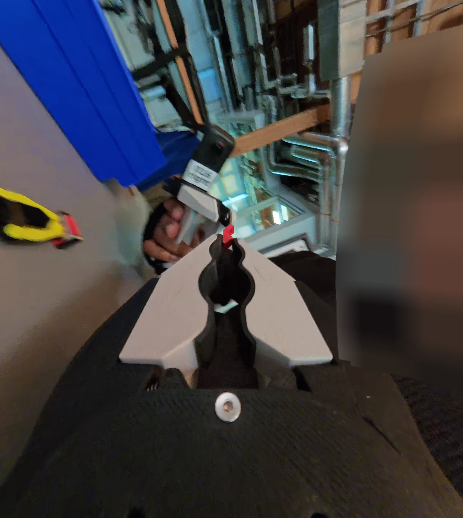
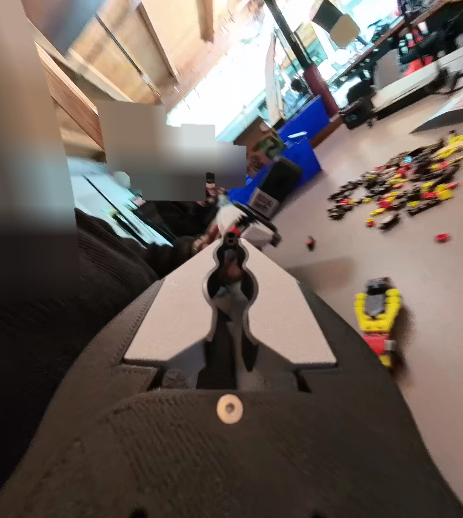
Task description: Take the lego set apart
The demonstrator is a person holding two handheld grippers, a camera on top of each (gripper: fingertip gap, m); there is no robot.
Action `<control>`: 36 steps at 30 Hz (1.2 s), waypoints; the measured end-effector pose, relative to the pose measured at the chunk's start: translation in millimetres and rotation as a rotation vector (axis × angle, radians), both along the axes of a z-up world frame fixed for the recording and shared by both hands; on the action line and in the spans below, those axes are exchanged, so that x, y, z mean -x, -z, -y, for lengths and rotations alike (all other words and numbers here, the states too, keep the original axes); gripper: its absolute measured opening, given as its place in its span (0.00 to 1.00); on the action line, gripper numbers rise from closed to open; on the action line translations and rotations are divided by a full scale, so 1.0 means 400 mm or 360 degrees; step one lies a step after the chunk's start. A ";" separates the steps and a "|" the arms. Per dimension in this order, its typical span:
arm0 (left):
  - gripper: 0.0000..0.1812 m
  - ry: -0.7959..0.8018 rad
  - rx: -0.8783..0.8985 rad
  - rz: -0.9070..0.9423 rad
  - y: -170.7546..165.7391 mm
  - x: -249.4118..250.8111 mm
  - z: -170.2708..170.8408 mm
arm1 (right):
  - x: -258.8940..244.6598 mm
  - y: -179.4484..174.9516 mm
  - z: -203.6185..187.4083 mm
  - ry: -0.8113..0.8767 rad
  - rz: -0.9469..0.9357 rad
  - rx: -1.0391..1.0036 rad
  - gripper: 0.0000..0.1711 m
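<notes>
My left gripper [image 1: 226, 241] is shut on a small red lego piece [image 1: 228, 233] that sticks out past its tips. My right gripper [image 2: 230, 243] is shut on a small black lego piece [image 2: 230, 237]. Both are held up off the table, tip to tip; the right gripper [image 1: 223, 218] shows in the left wrist view with a hand on it, and the left gripper [image 2: 237, 224] shows in the right wrist view. Whether the two pieces are still joined is hidden. The part-built yellow, red and black lego car [image 2: 376, 316] lies on the table, also seen in the left wrist view [image 1: 28, 218].
A pile of loose black, yellow and red lego pieces [image 2: 401, 179] lies on the grey table [image 2: 435, 392]. A loose red piece [image 2: 442, 237] and a small dark piece [image 2: 310, 242] lie nearer. A blue bin [image 1: 84, 84] stands at the table's far side.
</notes>
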State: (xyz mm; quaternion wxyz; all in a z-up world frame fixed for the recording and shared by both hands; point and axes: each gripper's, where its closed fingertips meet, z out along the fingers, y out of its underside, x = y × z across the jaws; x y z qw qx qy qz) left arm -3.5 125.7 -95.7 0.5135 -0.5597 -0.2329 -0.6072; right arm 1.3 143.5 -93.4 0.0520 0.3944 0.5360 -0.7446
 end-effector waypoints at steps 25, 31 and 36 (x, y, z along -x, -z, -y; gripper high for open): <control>0.11 -0.1052 0.1017 -0.1667 0.152 0.440 0.163 | 0.382 0.087 -0.033 0.0460 -0.0397 -0.1545 0.24; 0.26 -0.0912 0.0912 -0.1622 0.147 0.357 0.122 | 0.131 0.005 -0.032 0.0593 -0.0665 -0.1320 0.51; 0.48 -0.0959 0.0802 -0.1921 0.117 0.266 0.066 | -0.048 -0.151 -0.080 0.0977 -0.1383 -0.1085 0.14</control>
